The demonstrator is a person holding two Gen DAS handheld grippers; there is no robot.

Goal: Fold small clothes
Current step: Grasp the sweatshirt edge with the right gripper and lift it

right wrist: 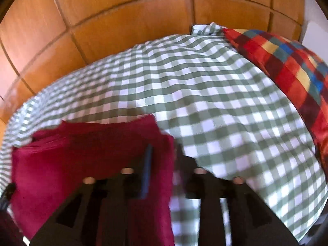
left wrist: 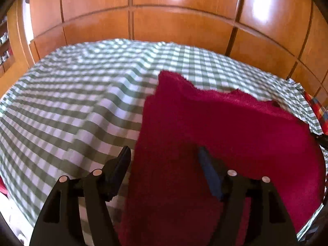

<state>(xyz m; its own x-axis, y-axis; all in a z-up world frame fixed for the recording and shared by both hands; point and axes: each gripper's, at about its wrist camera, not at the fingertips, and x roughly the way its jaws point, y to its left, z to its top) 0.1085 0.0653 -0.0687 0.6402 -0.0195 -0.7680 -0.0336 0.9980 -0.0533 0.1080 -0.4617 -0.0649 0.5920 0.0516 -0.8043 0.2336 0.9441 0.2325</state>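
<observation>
A crimson fuzzy cloth lies folded on the green-and-white checked bedspread. In the left wrist view my left gripper stands open over the cloth's left edge. One finger is over the bedspread and the blue-padded finger is over the cloth. In the right wrist view the same cloth fills the lower left. My right gripper straddles its right edge with the jaws apart, and the blue pad is above the cloth. The picture there is blurred. The pads do not seem to press on the cloth.
A pillow in red, blue and yellow checks lies at the right end of the bed and shows again as the pillow's corner. Glossy wooden wardrobe doors rise right behind the bed. Bare bedspread stretches left of and beyond the cloth.
</observation>
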